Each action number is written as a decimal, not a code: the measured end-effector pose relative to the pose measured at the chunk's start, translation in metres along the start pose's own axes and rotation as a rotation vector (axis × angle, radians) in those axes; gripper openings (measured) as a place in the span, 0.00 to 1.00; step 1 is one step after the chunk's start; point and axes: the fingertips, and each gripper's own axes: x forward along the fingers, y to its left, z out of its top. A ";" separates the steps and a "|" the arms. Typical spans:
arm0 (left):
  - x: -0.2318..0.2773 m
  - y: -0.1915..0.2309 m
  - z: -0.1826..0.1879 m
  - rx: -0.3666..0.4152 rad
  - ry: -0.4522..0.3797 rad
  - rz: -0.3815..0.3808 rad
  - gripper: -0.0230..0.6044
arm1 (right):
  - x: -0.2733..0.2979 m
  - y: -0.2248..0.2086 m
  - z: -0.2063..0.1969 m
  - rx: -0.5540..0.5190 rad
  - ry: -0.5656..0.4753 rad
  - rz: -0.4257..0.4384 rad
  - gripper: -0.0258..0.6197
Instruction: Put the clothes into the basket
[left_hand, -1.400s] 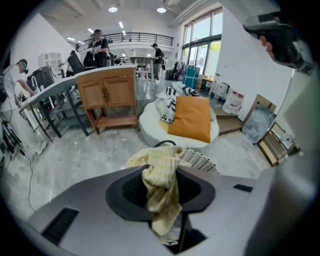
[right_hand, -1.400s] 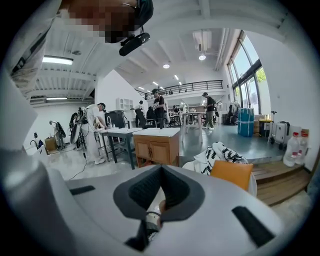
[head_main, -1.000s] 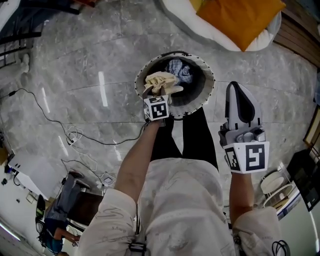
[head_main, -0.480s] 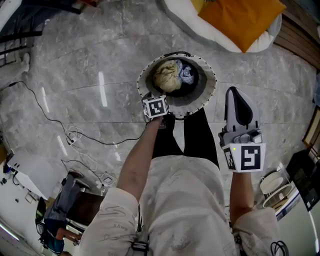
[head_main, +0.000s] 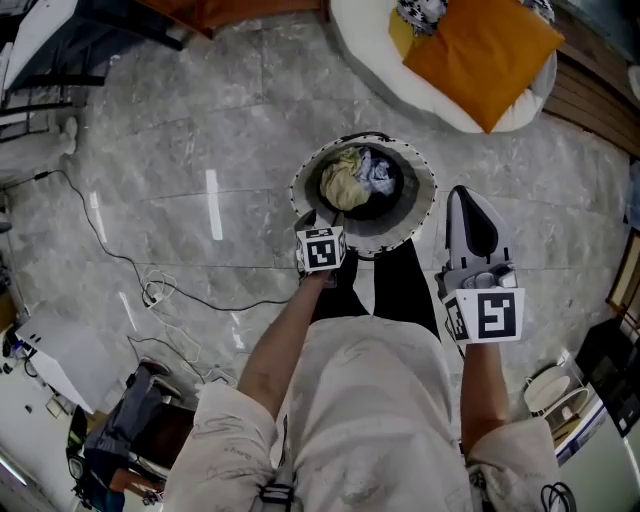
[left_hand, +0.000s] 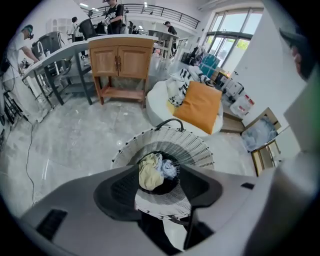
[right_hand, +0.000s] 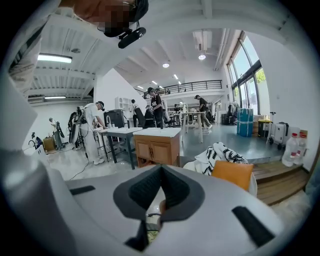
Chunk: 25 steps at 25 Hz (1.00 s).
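A round white woven basket (head_main: 405, 225) with a dark inside stands on the grey floor in front of my feet. In it lie a cream cloth (head_main: 345, 187) and a blue-and-white cloth (head_main: 381, 174). My left gripper (head_main: 319, 220) hangs over the basket's near rim, pointing steeply down, open and empty. Its own view looks between the jaws at the cream cloth (left_hand: 148, 172), the blue cloth (left_hand: 169, 169) and the basket rim (left_hand: 197, 146). My right gripper (head_main: 463, 195) is held to the right of the basket, off to its side, shut with nothing in it (right_hand: 160, 175).
A white round seat with an orange cushion (head_main: 480, 45) and a patterned cloth lies beyond the basket. A black cable (head_main: 120, 262) runs over the floor at left. A wooden cabinet (left_hand: 120, 62), tables and several people stand further back. Bags and a stand sit at lower left.
The left gripper opened and let go of the cream cloth, which now lies inside the basket. That gripper has drawn back from over the basket's middle to its near rim. The right gripper barely shifted.
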 end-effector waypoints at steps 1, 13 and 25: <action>-0.012 -0.004 0.002 0.013 -0.012 -0.015 0.43 | -0.002 0.004 0.004 -0.002 0.001 0.003 0.02; -0.173 -0.031 0.124 0.132 -0.437 -0.065 0.43 | -0.011 0.029 0.100 -0.082 -0.141 0.032 0.02; -0.345 -0.057 0.248 0.227 -0.857 -0.094 0.43 | -0.042 0.032 0.200 -0.070 -0.306 -0.005 0.02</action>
